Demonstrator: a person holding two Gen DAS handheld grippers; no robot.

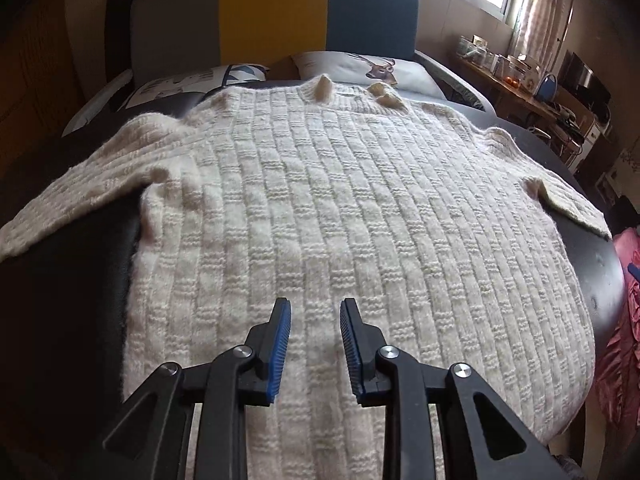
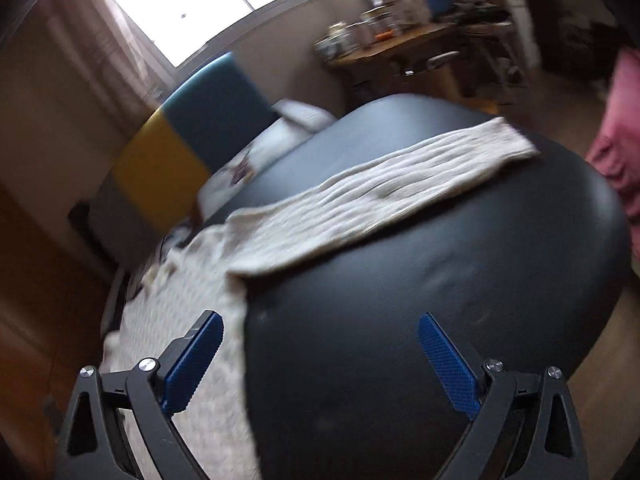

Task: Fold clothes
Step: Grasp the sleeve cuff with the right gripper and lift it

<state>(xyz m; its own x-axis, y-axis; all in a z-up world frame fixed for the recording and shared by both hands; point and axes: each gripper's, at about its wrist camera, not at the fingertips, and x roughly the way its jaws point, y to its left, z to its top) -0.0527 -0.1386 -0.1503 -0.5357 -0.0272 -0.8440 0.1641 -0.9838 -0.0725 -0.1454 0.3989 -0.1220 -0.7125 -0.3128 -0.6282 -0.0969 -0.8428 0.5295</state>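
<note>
A cream knitted sweater (image 1: 320,200) lies spread flat on a dark bed cover (image 1: 60,320), collar toward the headboard, sleeves out to both sides. My left gripper (image 1: 315,306) hovers over the sweater's lower middle, its blue pads a small gap apart with nothing between them. In the right wrist view, which is blurred, the sweater's right sleeve (image 2: 380,196) stretches across the dark cover (image 2: 400,360). My right gripper (image 2: 320,320) is wide open above the bare cover, just right of the sweater's side edge, and holds nothing.
Two pillows (image 1: 360,66) lie under a grey, yellow and blue headboard (image 1: 272,12). A cluttered wooden desk (image 1: 520,80) stands at the right below a bright window (image 2: 216,4). Pink fabric (image 1: 616,340) hangs beside the bed's right edge.
</note>
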